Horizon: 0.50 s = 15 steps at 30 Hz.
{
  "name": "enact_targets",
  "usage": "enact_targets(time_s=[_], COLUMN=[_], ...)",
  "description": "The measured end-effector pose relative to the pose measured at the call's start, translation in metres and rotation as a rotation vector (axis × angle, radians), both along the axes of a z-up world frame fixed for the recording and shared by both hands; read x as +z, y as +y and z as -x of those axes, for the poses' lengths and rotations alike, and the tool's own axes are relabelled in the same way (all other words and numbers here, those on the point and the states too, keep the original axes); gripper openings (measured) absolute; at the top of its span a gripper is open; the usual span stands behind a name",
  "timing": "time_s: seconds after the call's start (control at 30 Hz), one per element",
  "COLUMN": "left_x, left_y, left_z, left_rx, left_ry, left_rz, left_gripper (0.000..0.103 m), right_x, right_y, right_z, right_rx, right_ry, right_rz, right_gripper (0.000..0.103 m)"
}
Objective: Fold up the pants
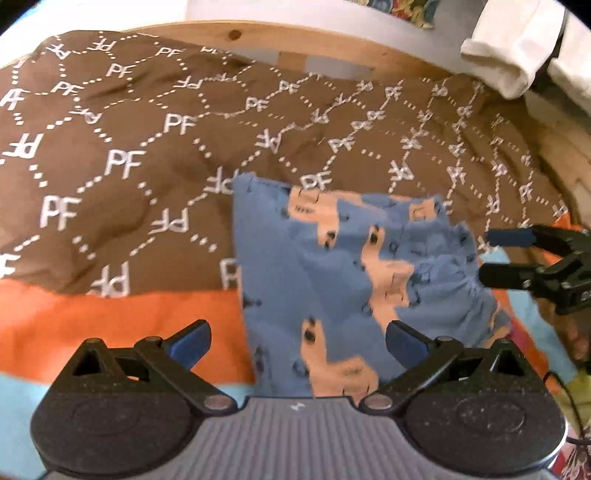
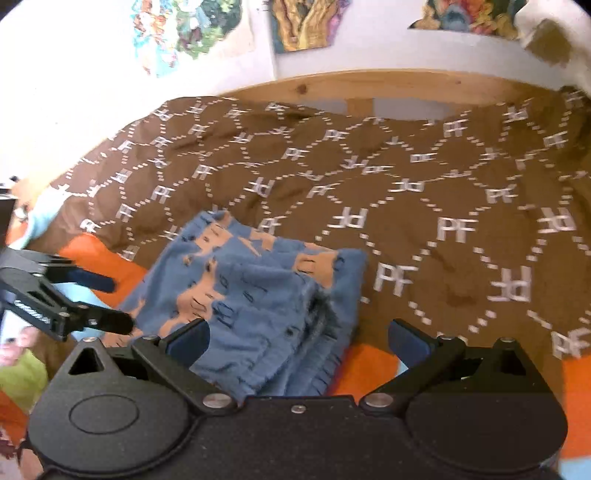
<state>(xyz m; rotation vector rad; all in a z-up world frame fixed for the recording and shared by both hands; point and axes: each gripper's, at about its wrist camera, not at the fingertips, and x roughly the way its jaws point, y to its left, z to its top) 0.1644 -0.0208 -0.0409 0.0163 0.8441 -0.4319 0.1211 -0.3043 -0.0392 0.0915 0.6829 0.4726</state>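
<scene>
Small blue pants [image 1: 343,280] with tan animal prints lie folded into a compact stack on the bed; they also show in the right wrist view [image 2: 258,302]. My left gripper [image 1: 297,341] is open and empty, hovering just in front of the pants' near edge. My right gripper [image 2: 297,339] is open and empty, over the gathered waistband end of the pants. Each gripper shows in the other's view: the right one [image 1: 487,256] beside the pants' right edge, the left one [image 2: 118,304] beside their left edge, both with jaws apart.
A brown blanket [image 1: 147,147] with white PF lettering covers the bed, over an orange and light-blue cover [image 1: 110,325]. A wooden bed frame [image 2: 369,88] runs along the back below a white wall with colourful pictures [image 2: 306,22]. White cloth [image 1: 509,48] hangs at the far right.
</scene>
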Motion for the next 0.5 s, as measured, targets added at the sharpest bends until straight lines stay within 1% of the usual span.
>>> enact_targets(time_s=[0.07,0.17,0.2,0.23,0.3,0.33,0.4,0.47,0.5], left_x=[-0.006,-0.022,-0.023,-0.025,-0.026,-0.026,-0.026,-0.024,-0.024], left_y=[0.001,0.006,0.009,0.01,0.01,0.01,0.009,0.012,0.014], left_z=[-0.01,-0.022,-0.021,-0.02,-0.019,-0.018,-0.018,-0.02,-0.021], left_rx=[-0.015,-0.012,-0.011,-0.019,-0.049,-0.064,-0.091,-0.096,-0.088], left_ry=[0.015,0.086,0.079,0.07,0.064,0.066,0.08,0.108,0.126], left_rz=[0.043,0.112,0.129,0.139,0.125,0.117,0.109,0.127,0.154], left_gripper=[0.103,0.103,0.103,0.103,0.103,0.103,0.103,0.103,0.103], right_x=[-0.007,-0.024,-0.031,-0.035,-0.039,-0.039,-0.04,-0.039,-0.038], right_y=[-0.003,-0.013,-0.019,-0.025,-0.037,-0.041,-0.043,-0.04,-0.037], right_z=[-0.015,-0.042,-0.052,-0.057,-0.065,-0.069,-0.071,-0.068,-0.065], right_rx=[0.049,0.112,0.121,0.122,0.111,0.111,0.117,0.111,0.107], right_ry=[0.021,0.086,0.121,0.135,0.157,0.171,0.18,0.166,0.158], right_rz=[-0.037,-0.09,-0.132,-0.181,-0.307,-0.345,-0.373,-0.346,-0.332], right_gripper=[0.102,0.102,0.102,0.102,0.102,0.102,0.102,0.094,0.081])
